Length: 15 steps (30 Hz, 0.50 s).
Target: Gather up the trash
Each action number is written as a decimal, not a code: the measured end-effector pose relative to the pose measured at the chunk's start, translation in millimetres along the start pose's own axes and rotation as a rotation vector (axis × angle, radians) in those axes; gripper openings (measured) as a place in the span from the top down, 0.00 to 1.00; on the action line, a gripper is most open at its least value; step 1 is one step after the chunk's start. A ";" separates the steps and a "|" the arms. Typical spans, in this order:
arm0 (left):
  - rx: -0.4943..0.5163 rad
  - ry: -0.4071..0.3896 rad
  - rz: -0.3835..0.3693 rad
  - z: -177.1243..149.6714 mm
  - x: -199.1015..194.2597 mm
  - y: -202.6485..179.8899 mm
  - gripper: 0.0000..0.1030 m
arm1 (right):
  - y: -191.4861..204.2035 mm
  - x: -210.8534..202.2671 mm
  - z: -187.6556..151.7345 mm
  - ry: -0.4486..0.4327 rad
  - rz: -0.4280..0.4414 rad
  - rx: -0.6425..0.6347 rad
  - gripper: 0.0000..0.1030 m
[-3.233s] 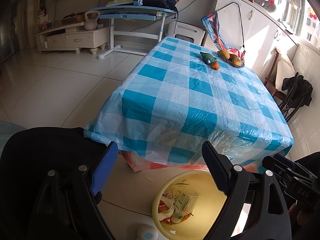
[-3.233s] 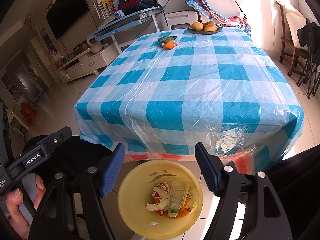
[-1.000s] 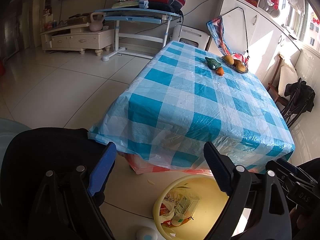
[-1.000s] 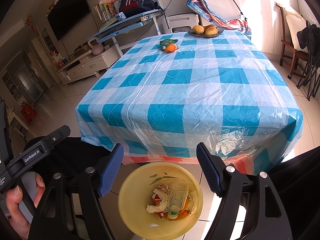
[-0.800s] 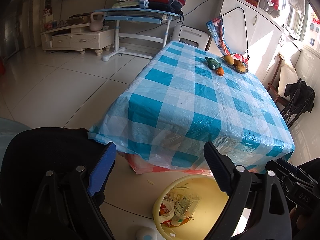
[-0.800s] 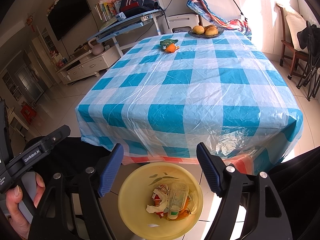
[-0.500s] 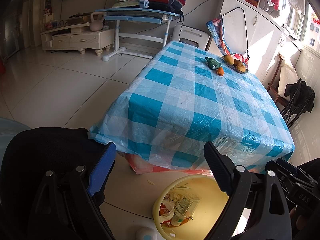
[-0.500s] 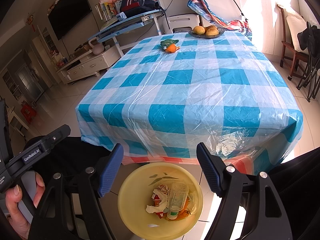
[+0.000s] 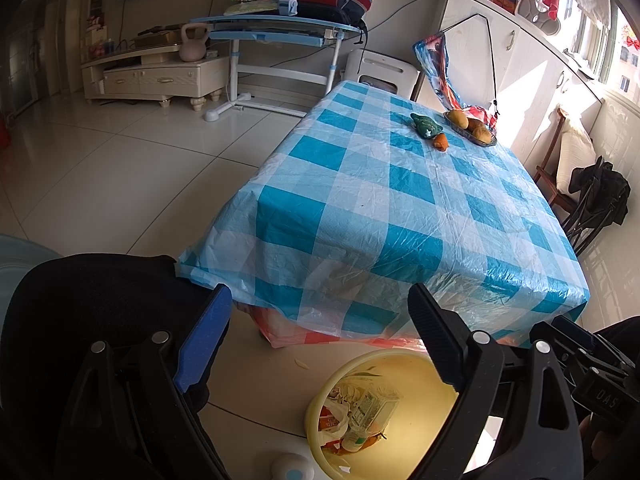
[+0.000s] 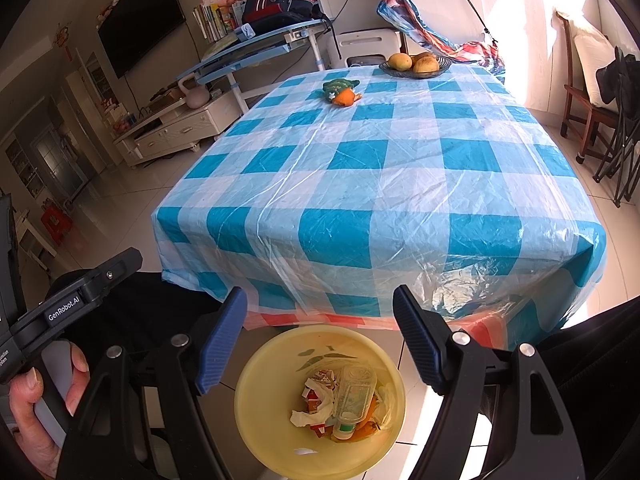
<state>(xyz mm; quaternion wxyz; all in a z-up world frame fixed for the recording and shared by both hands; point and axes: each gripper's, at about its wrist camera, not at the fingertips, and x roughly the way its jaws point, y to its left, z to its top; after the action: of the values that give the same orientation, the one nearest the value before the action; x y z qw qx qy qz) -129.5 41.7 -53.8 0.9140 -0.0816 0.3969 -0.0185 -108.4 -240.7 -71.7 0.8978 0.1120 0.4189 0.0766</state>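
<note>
Where the counter (image 10: pixel 400 184) edge ends: yellow bin (image 10: pixel 256 420) at six o'clock, holding wrappers, apparently a bottle (image 10: pixel 352 404); left gripper (image 9: pixel 320 344) and right gripper (image 10: pixel 320 336) fingers released, empty.

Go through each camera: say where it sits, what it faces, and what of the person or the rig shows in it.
Left wrist: on the left gripper, looking down over the yellow bin to the checked table; both open fingers show.
Right wrist: on the right gripper, same direction; its open fingers and a hand holding the other handle show.
Shared: bin, table, fruit bowl.
</note>
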 end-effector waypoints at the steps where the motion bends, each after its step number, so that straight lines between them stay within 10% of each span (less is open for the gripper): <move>1: 0.000 0.000 0.000 0.0 0.0 0.1 0.16 | -0.3 0.1 0.9 0.000 0.000 -0.001 0.30; 15: -0.003 0.000 0.000 0.3 -0.2 0.7 0.16 | 0.9 0.1 1.2 -0.003 0.000 -0.004 0.30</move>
<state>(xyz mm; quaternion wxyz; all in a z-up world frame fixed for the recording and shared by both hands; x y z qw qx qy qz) -129.4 42.5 -53.6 0.9140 -0.0828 0.3967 -0.0181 -107.4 -240.0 -70.8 0.8988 0.1102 0.4173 0.0771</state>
